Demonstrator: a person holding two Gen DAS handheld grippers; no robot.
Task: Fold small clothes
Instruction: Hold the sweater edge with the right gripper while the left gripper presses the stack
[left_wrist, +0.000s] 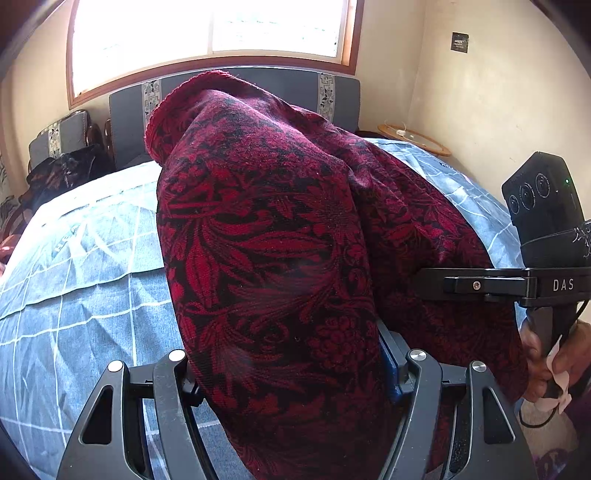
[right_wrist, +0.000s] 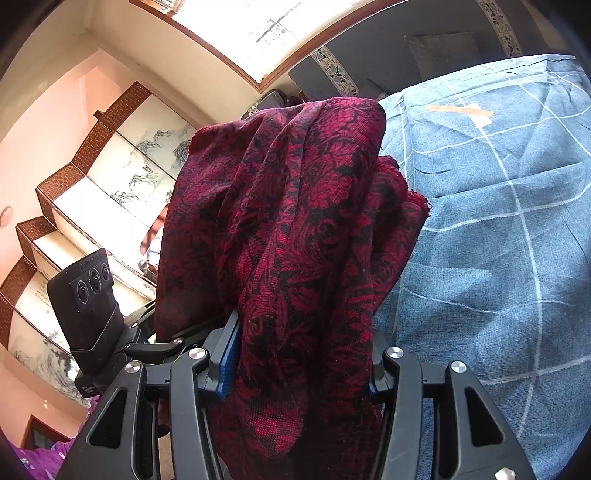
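Both hand-held grippers are clamped on the same piece of red-and-black floral cloth (left_wrist: 280, 236), which is lifted above the bed (left_wrist: 85, 258) with its blue checked sheet. In the left wrist view the left hand-held gripper (left_wrist: 291, 373) has a thick bunch of the fabric between its jaws, and the cloth drapes forward and over to the right hand-held gripper (left_wrist: 476, 286), which comes in from the side, a person's hand (left_wrist: 550, 354) on its handle. In the right wrist view the right hand-held gripper (right_wrist: 299, 369) grips a gathered, twisted fold of the same cloth (right_wrist: 291, 229), with the left hand-held gripper's body (right_wrist: 88, 310) close beside it. The step in hand looks like carrying the garment over the bed to lay it out or bring one half over the other. To do it well, the two grips should probably be drawn apart enough to take the slack and twist out of the fabric, so that an edge hangs straight between them. The cloth should then be lowered evenly onto a flat part of the sheet, far edge first, and neither grip let go until the fabric lies smooth. The main risk appears to be bunching, as the material is already wadded at both jaws.
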